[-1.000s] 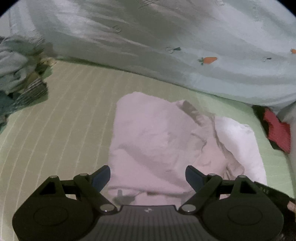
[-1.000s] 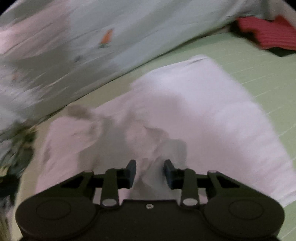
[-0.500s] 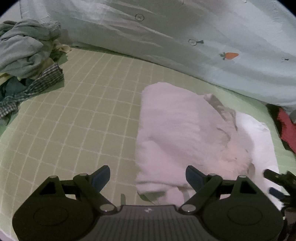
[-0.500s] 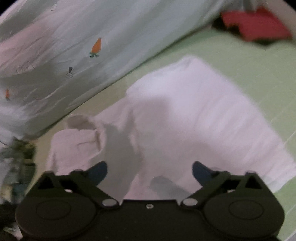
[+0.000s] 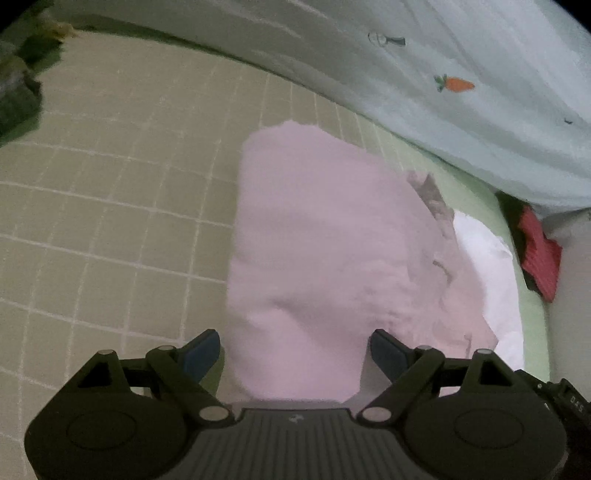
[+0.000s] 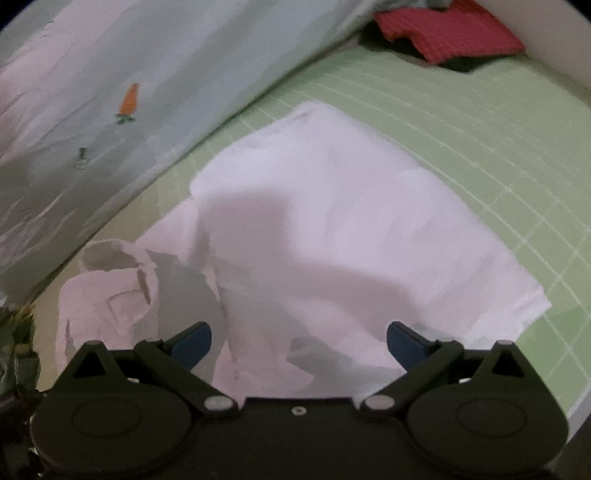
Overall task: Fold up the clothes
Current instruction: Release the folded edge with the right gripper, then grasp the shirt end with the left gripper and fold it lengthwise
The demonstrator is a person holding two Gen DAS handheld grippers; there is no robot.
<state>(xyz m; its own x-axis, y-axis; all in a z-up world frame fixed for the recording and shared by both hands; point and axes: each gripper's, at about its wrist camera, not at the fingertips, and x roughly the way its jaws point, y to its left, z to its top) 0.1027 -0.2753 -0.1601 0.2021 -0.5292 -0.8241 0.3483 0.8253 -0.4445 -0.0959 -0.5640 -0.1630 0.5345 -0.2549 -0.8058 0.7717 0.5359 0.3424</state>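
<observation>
Pale pink garment, soft and fleecy, lies folded into a rough rectangle on the green grid-checked bed sheet, its near edge hidden behind both tools. The left gripper and right gripper hover over it with jaws spread wide, holding nothing. Its collar end looks crumpled. Beyond lies a carrot-print quilt; a red knit item, partly cut off, sits at the far edge.
</observation>
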